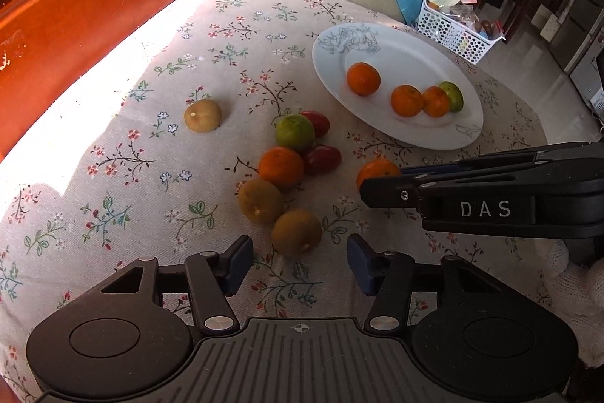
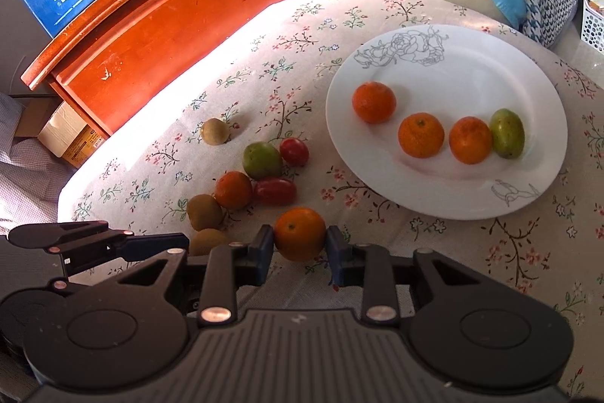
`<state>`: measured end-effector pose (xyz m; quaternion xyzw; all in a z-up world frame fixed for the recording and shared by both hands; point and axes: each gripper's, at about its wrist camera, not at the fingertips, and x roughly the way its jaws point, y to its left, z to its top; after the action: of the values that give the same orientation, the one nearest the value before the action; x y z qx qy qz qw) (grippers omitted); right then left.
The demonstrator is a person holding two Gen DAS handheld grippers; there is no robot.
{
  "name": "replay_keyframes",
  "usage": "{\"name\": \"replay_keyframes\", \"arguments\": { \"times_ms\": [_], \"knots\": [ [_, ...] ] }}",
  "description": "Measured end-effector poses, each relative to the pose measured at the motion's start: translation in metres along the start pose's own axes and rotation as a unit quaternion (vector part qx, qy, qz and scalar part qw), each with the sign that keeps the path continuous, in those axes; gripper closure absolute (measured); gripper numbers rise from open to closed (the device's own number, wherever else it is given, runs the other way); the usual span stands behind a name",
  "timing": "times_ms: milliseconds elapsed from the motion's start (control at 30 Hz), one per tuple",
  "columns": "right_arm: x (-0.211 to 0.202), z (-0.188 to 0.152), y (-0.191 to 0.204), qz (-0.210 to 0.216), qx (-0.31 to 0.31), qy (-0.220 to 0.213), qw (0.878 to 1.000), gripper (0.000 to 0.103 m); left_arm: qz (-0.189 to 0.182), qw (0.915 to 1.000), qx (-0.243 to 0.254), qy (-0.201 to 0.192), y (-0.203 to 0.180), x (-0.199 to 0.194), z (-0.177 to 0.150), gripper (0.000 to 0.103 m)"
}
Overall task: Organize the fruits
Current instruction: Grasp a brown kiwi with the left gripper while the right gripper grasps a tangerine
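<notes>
Right gripper (image 2: 300,252) is clamped on an orange (image 2: 299,233) at the bottom centre of its view, both pads pressed to its sides, just off the white plate (image 2: 453,203). That plate sits upper right on the flowery table (image 2: 434,252) with three oranges and a green fruit on it. Left gripper (image 1: 300,261) is open with nothing gripped, a brown fruit (image 1: 296,232) sitting just ahead between its fingers. More loose fruit clusters mid-frame.

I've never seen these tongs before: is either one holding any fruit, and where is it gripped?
The right gripper pinches an orange by its two opposite sides. The left gripper holds nothing; a brown fruit sits just ahead.
</notes>
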<state>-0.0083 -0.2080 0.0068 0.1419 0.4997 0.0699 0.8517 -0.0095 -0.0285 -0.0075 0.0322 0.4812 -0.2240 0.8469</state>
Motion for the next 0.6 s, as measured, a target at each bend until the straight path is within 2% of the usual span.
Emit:
{"name": "replay_keyframes", "arguments": {
  "times_ms": [67, 133, 533, 600],
  "knots": [
    [0.0003, 0.0000, -0.0013, 0.001, 0.003, 0.002, 1.000, 0.073, 0.003, 1.0000, -0.005, -0.005, -0.0010, 0.0020, 0.0012, 0.053],
    [0.0010, -0.0008, -0.0018, 0.000, 0.004, 0.004, 1.000, 0.072, 0.007, 0.9999, -0.011, -0.009, -0.0003, 0.0032, 0.0027, 0.062],
    [0.0058, -0.0021, -0.0024, -0.004, 0.011, 0.011, 1.000, 0.070, 0.024, 0.9996, 0.000, -0.016, -0.0045, 0.0063, 0.0025, 0.065],
    [0.0058, -0.0023, -0.0024, -0.004, 0.011, 0.011, 1.000, 0.070, 0.023, 0.9996, 0.000, -0.018, -0.0046, 0.0058, 0.0024, 0.072]
  ]
}}
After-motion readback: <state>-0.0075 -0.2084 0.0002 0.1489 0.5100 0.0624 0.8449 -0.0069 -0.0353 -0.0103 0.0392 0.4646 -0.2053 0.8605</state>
